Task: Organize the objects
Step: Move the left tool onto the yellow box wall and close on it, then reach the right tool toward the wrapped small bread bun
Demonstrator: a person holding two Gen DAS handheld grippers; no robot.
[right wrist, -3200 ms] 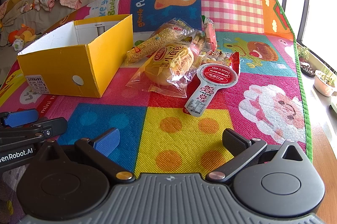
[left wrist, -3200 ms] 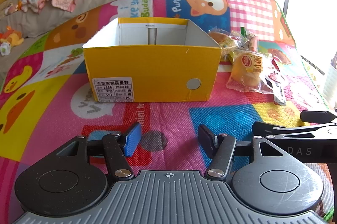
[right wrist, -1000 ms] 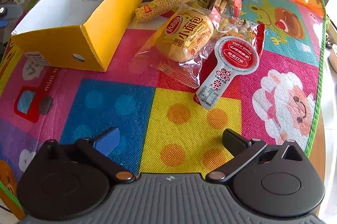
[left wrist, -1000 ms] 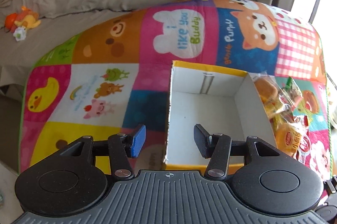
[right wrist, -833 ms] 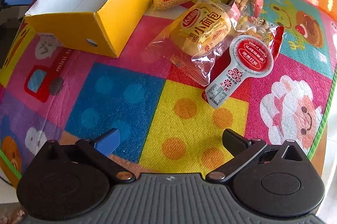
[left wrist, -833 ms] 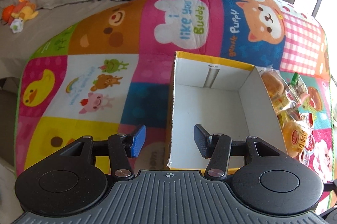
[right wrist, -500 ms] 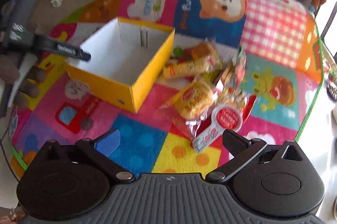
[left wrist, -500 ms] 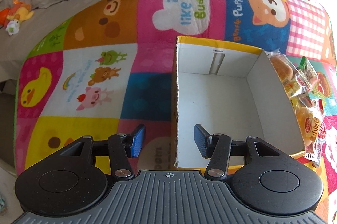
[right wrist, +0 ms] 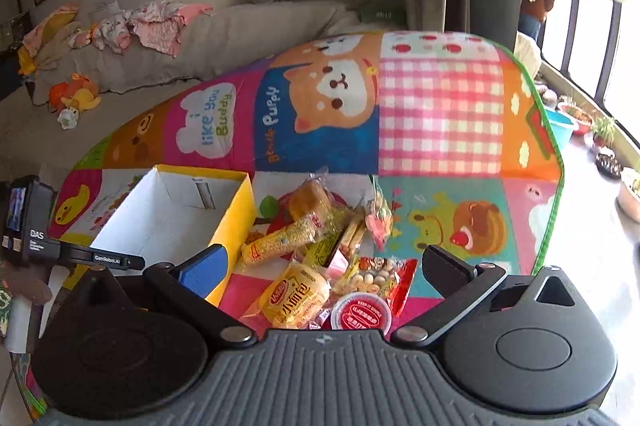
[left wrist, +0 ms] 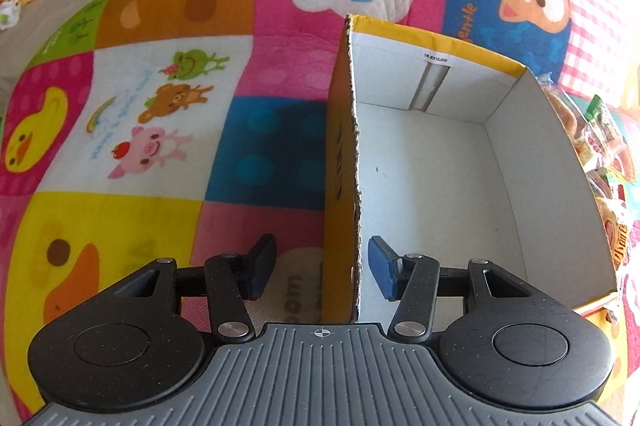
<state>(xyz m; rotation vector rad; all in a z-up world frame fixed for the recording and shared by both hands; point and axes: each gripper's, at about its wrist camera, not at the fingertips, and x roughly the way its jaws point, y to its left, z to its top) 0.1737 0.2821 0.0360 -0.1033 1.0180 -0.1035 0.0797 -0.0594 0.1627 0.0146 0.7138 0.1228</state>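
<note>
An empty yellow box (left wrist: 440, 166) with a white inside stands on the colourful mat. My left gripper (left wrist: 322, 270) is open and straddles the box's left wall, one finger outside and one inside, not touching it. The box also shows in the right wrist view (right wrist: 176, 214), with the left gripper (right wrist: 100, 259) at its near edge. My right gripper (right wrist: 324, 266) is open and empty, high above a pile of snack packets: a bun packet (right wrist: 298, 296), a corn packet (right wrist: 280, 238), a nut packet (right wrist: 380, 280) and a red-lidded tub (right wrist: 362, 316).
The cartoon mat (right wrist: 440, 114) covers a round table. Its green edge (right wrist: 554, 186) runs along the right, with floor, pots and a window beyond. A grey sofa (right wrist: 224, 34) with clothes and toys lies behind the table.
My left gripper has moved forward and down so its fingers now straddle the box's left wall. My right gripper has risen and tilted up, so the snacks now sit low in its view.
</note>
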